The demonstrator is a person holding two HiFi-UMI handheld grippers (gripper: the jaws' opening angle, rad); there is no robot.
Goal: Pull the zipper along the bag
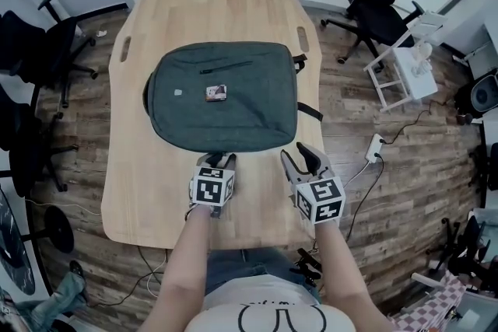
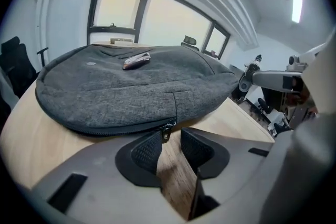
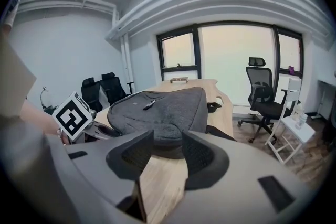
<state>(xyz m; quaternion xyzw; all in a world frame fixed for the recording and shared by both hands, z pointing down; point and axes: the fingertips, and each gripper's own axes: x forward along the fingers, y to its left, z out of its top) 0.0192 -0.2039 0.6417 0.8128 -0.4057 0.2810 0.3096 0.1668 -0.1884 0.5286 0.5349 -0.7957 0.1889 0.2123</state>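
Surface (image 1: pixel 132 190): pale wood, filling the middle of the head view; carries the bag flat, which should keep the zipper line steady for a pull.
Left tool (image 1: pixel 220 160): lower centre-left of the head view, nose right at the bag's near edge. Jaws apart with nothing clamped. Held low over the surface, probably to meet the pull at its own height.
Zipper pull (image 2: pixel 166 131): centre of the left gripper view, hanging from the end of the dark zipper (image 2: pixel 119 127) along the bag's near rim. Sits at the mouth of the gap, against the tip of the picture-left jaw, not yet pinched.
Bag (image 1: pixel 226 93): grey, broad side up in the middle of the head view, a small object (image 1: pixel 216 92) resting on top. Near edge turned toward the person, so the zipper is within reach of both tools.
Right tool (image 1: pixel 306 155): lower centre-right of the head view, just beside the bag's near right corner. Jaws apart and empty, with grey fabric just past the tips in the right gripper view. Probably placed to brace the bag against the pull.
Step in hand: lining up on the pull. Closing the left tool comes next, by this reading.
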